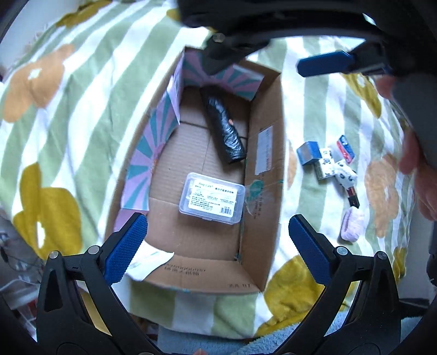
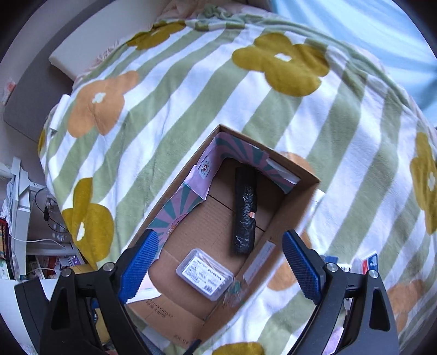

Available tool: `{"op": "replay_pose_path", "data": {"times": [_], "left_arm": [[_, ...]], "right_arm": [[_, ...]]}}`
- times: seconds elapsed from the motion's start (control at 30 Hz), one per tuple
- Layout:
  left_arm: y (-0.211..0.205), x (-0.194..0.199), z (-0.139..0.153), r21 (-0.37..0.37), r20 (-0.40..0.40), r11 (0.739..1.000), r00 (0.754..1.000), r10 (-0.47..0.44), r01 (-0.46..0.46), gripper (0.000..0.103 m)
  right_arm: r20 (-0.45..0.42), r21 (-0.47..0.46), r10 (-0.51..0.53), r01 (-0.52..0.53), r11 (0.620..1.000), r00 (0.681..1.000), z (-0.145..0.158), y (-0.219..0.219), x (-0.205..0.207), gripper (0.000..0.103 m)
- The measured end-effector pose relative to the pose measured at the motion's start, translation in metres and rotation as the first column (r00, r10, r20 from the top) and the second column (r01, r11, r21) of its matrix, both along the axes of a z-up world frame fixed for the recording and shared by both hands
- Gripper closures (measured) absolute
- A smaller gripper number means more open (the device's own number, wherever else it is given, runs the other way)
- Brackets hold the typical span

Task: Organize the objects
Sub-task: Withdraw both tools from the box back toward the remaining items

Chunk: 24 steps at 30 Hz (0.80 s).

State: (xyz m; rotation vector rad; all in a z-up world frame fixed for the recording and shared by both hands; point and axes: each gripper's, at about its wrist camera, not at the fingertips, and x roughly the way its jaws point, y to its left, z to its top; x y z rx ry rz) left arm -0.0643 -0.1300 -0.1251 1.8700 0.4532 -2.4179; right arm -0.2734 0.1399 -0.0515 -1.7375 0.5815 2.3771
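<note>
Cardboard box (image 2: 295,207) mid-frame holding black roll (image 2: 245,210) and clear case (image 2: 204,274), both grippers (image 1: 218,245) (image 2: 221,266) gaping wide, empty.

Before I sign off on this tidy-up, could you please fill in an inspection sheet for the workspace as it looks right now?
Surface: striped floral blanket, rumpled.
Job's things: open cardboard box holds a black roll and a clear plastic case; small packets and a pink fluffy item lie outside, beside the box.
Clutter: shelves crowded with items beside the bed.
Grippers: left gripper and right gripper both open, empty, above the box.
Cables: white and black cables by the shelves.
Surroundings: white pillow, light curtain.
</note>
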Motion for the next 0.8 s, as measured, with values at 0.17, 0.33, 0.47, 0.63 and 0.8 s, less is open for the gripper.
{"op": "replay_pose_path", "data": {"times": [0.17, 0.33, 0.47, 0.63, 0.8], "left_arm": [[-0.004, 0.02, 0.041, -0.038, -0.052, 0.999, 0.998, -0.033, 0.031, 0.001], [0.006, 0.028, 0.066, -0.061, -0.099, 0.995, 0.992, -0.083, 0.077, 0.001], [0.019, 0.032, 0.082, -0.074, -0.139, 0.99, 0.981, -0.132, 0.122, 0.001], [0.044, 0.03, 0.1, -0.095, -0.186, 0.978, 0.962, -0.2, 0.185, 0.001], [0.075, 0.031, 0.114, -0.103, -0.224, 0.962, 0.936, -0.271, 0.253, 0.001]], "right_arm": [[-0.038, 0.03, -0.059, 0.06, 0.998, 0.998, 0.035, 0.003, 0.041, 0.013], [-0.068, 0.054, -0.162, 0.166, 0.985, 0.984, 0.058, 0.011, 0.089, 0.013], [-0.094, 0.069, -0.25, 0.257, 0.964, 0.964, 0.074, 0.02, 0.134, 0.013], [-0.105, 0.081, -0.365, 0.374, 0.924, 0.925, 0.083, 0.031, 0.194, 0.013], [-0.142, 0.128, -0.474, 0.491, 0.862, 0.869, 0.089, 0.039, 0.254, 0.013]]}}
